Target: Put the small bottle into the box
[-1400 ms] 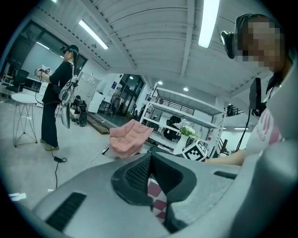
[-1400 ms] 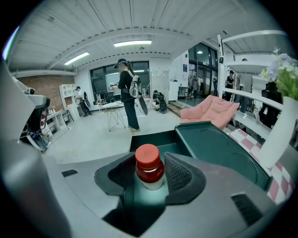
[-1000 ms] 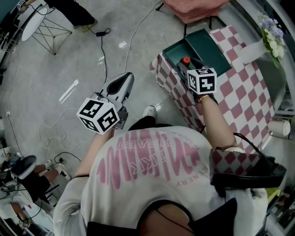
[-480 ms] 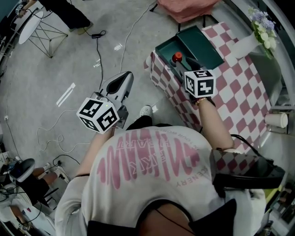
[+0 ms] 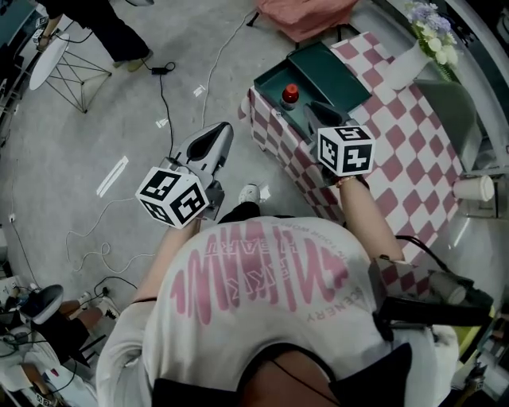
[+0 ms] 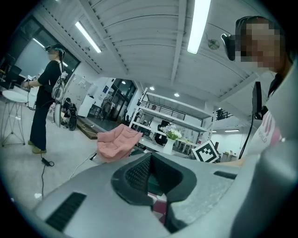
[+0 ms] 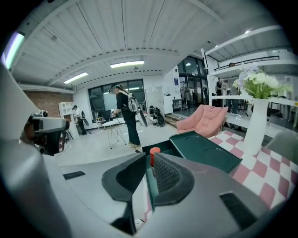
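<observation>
The small bottle (image 5: 290, 94) with a red cap stands in the near corner of the open dark green box (image 5: 268, 82), on a table with a pink-and-white checked cloth (image 5: 398, 147). My right gripper (image 5: 312, 109) hovers just right of the box, apart from the bottle. Its jaws have just been closing to a narrow slit with nothing between them. In the right gripper view the bottle's red cap (image 7: 154, 152) shows beyond the right gripper (image 7: 148, 174). My left gripper (image 5: 221, 132) hangs over the floor to the left, jaws drawn together and empty. The left gripper (image 6: 156, 181) points toward the table.
The box's green lid (image 5: 330, 65) lies open beside it. A white vase of flowers (image 5: 429, 32) and a paper cup (image 5: 475, 187) stand further along the table. A pink armchair (image 5: 302, 12) sits beyond the table. Cables cross the floor, and a person (image 5: 103, 24) stands far left.
My right gripper has drawn back from the box and risen, leaving the bottle standing inside it. The left gripper has shifted slightly.
</observation>
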